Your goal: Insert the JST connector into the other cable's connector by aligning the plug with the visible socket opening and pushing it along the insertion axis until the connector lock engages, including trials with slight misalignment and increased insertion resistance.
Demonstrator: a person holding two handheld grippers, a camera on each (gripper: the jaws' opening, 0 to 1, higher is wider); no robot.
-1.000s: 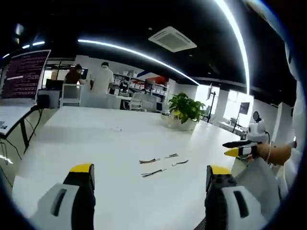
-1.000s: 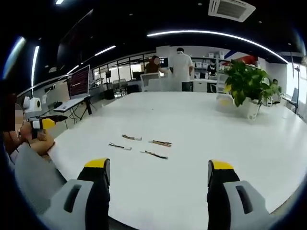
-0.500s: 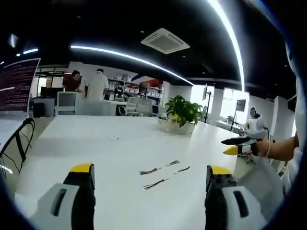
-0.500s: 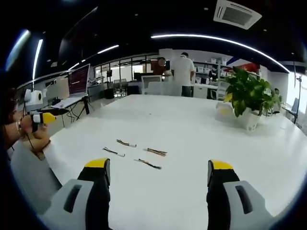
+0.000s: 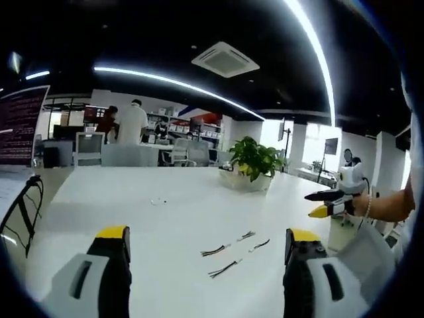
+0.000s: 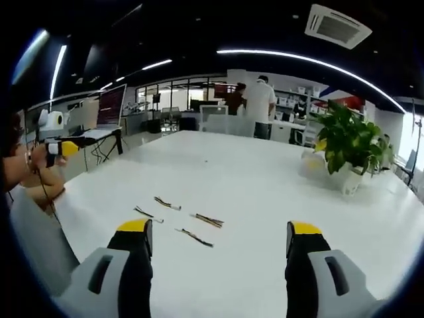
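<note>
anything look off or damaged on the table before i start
Nothing stands out. Four short cables lie loose and apart on the white table, none mated yet. The potted plant stands upright. Both tongs hang open above the table, holding nothing.

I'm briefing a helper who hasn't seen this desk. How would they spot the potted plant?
Start at the big white table. Across it from the short cables stands the potted plant in a pale pot, the sole leafy green thing on the table.

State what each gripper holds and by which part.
Nothing: left gripper and right gripper are open and empty above the table; the cables lie untouched.
</note>
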